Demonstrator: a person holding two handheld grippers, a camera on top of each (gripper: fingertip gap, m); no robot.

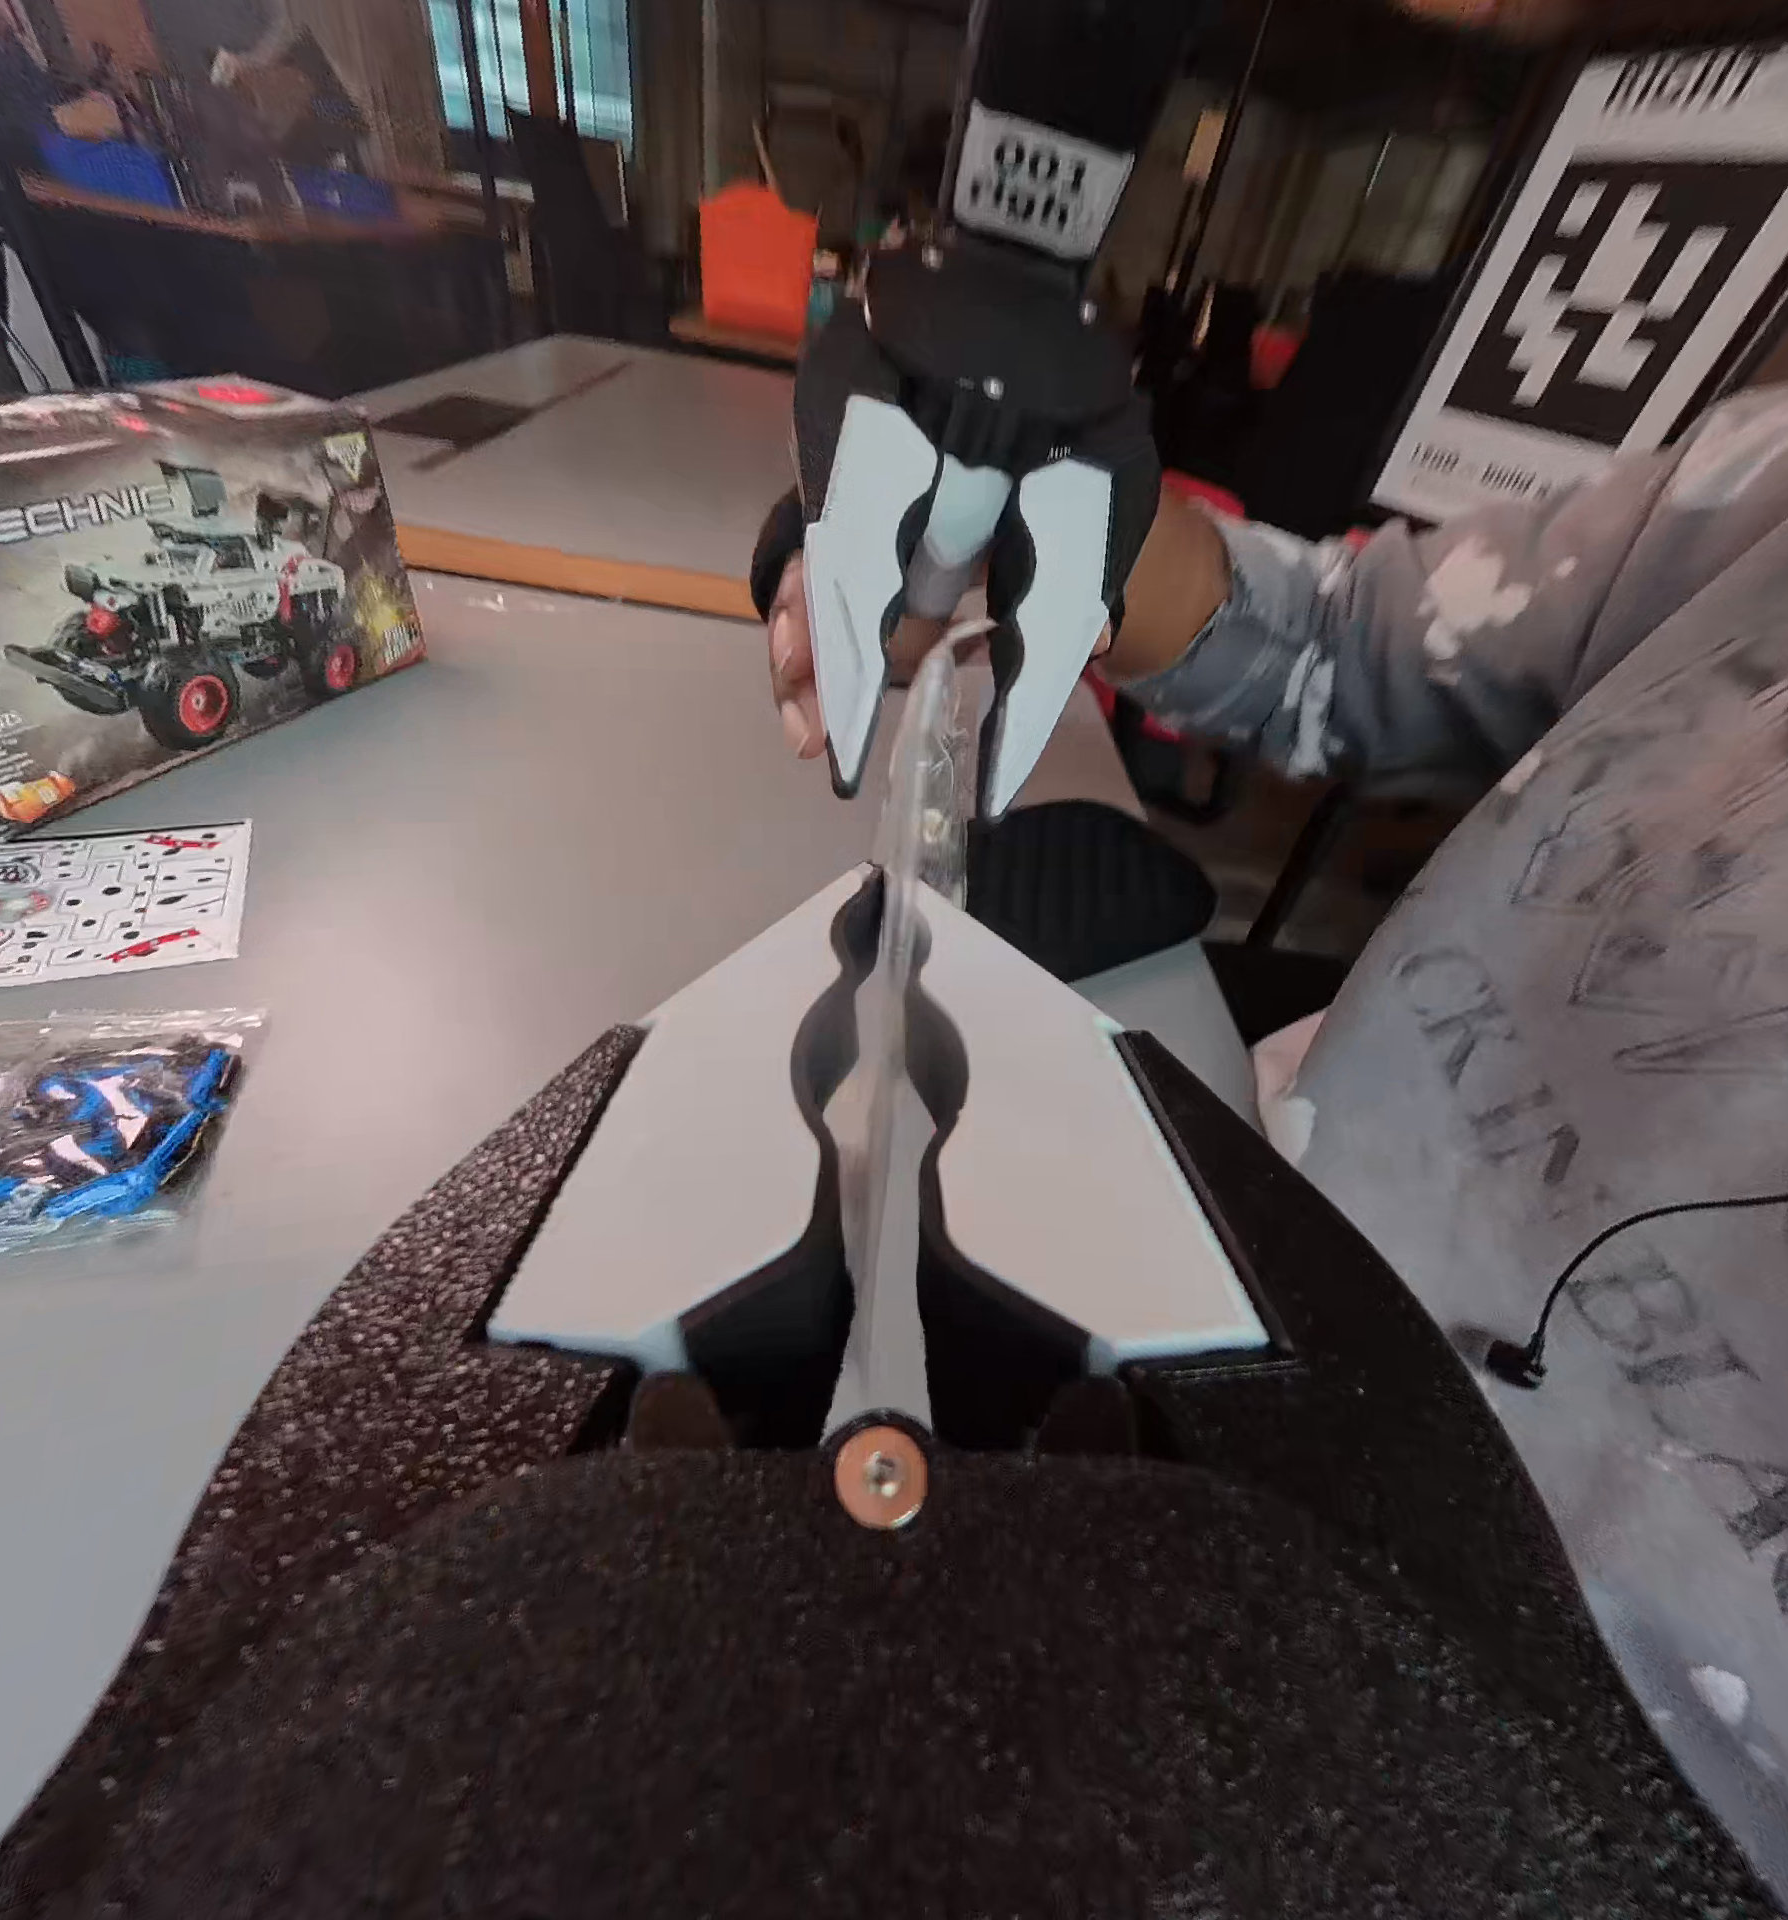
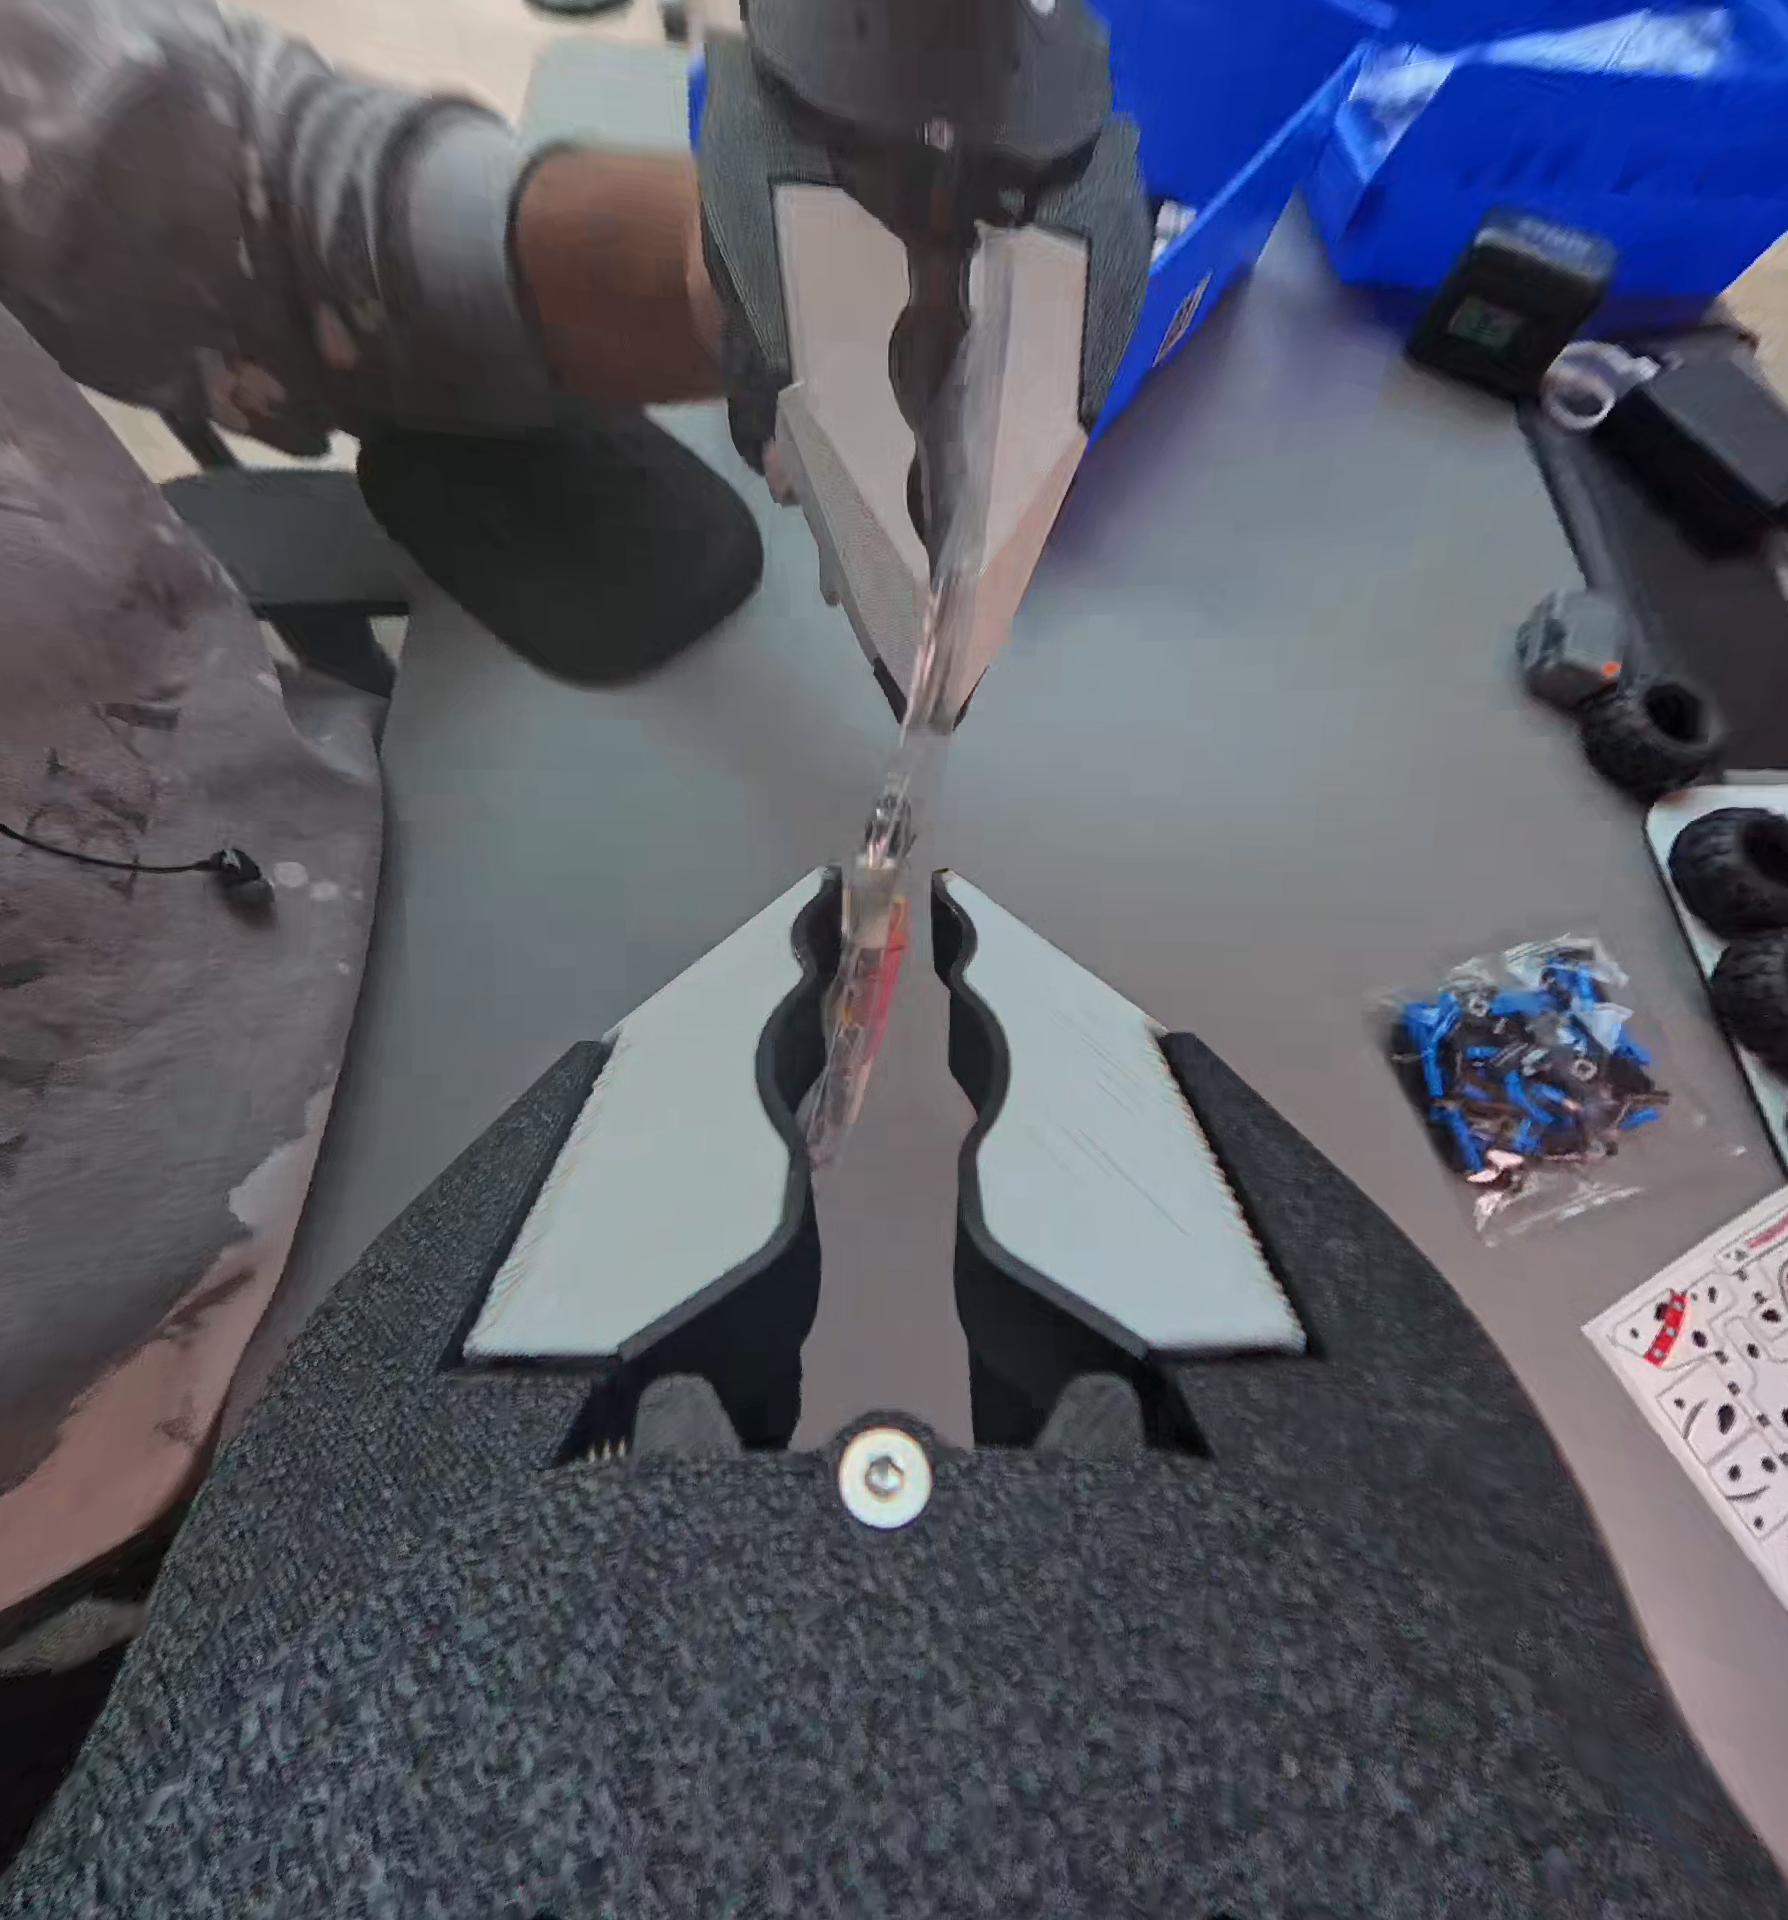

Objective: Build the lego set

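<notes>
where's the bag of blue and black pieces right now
The bag of blue and black pieces lies on the grey table, right side of the right wrist view, between the black tyres and the sticker sheet.

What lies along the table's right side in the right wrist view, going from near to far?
Sticker sheet → clear bag of blue and black pieces → black tyres → black adapter → blue bin.

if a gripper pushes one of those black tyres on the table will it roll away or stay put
The tyres lie on their sides, holes showing, so one would probably slide, not roll. Knobbly tread suggests rubber that may drag on the table. Hollow, so likely light.
</notes>
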